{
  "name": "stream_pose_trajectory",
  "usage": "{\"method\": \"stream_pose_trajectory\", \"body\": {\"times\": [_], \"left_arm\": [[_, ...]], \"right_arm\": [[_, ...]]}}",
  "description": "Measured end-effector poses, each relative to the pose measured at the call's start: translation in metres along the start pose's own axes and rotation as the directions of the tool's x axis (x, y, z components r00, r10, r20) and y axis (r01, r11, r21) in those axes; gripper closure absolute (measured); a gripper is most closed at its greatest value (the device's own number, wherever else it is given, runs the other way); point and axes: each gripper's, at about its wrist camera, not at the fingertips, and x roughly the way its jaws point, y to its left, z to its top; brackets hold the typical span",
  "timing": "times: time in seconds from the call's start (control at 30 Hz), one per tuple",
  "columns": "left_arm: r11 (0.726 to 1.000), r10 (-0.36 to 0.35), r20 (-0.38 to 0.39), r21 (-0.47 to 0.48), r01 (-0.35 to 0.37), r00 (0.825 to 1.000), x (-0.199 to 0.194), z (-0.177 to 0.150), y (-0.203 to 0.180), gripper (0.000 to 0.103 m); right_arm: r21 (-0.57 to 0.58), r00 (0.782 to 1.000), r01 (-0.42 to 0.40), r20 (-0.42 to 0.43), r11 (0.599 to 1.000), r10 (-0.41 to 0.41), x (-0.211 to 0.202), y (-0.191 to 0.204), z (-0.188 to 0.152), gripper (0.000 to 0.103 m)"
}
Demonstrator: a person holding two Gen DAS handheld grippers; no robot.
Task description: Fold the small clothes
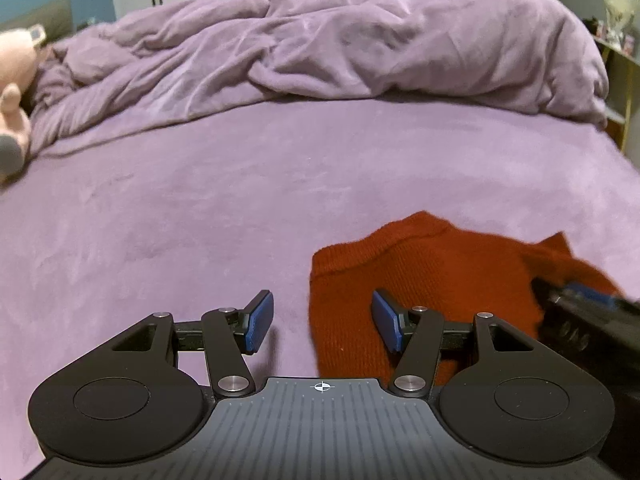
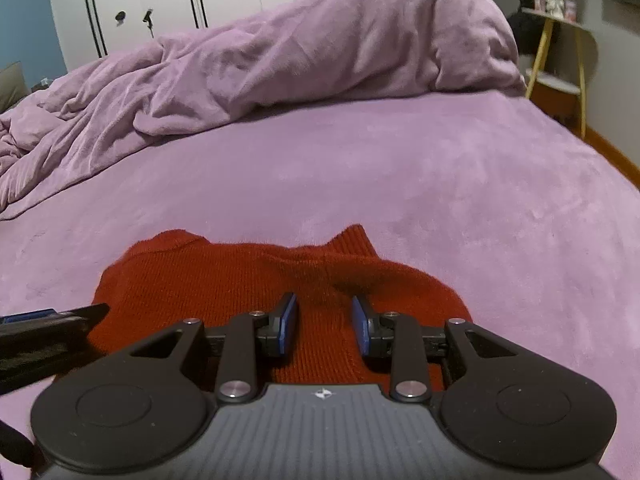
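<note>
Hovering wide open and holding nothing, the left gripper (image 1: 323, 320) sits over the left edge of the red knit garment (image 1: 432, 280), which lies flat on the purple bed (image 1: 200, 200). Right gripper (image 2: 324, 328) is above the garment's middle, fingers (image 2: 289, 326) partly open, nothing clamped. Rumpled blanket (image 1: 320, 48) lies well behind.
</note>
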Motion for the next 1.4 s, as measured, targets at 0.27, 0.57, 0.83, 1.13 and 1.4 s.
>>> {"method": "stream_pose_trajectory", "body": {"times": [0.27, 0.57, 0.83, 1.13, 1.4], "left_arm": [[0.999, -0.008, 0.011, 0.041, 0.008, 1.000, -0.007, -0.006, 0.006, 0.041], [0.990, -0.129, -0.019, 0.056, 0.130, 0.991, -0.087, -0.067, 0.049, 0.041], [0.990, -0.122, -0.033, 0.070, 0.125, 0.992, -0.130, -0.131, 0.051, 0.041], [0.997, -0.057, -0.079, 0.041, 0.061, 0.995, -0.108, -0.121, 0.040, 0.042], [0.961, -0.158, -0.120, -0.248, 0.125, 0.980, -0.104, -0.106, 0.114, 0.042]], "right_arm": [[0.058, 0.998, -0.061, 0.034, 0.996, 0.059, -0.003, -0.014, 0.002, 0.068], [0.078, 0.975, -0.157, 0.174, 0.985, 0.141, -0.129, -0.031, -0.075, 0.051], [0.505, 0.975, -0.221, 0.137, 0.834, 0.176, -0.179, -0.102, -0.148, 0.037], [0.626, 0.936, -0.319, 0.092, 0.711, 0.339, -0.135, -0.092, -0.129, 0.080], [0.593, 0.924, -0.355, 0.104, 0.723, 0.369, -0.137, -0.120, -0.129, 0.093]]}}
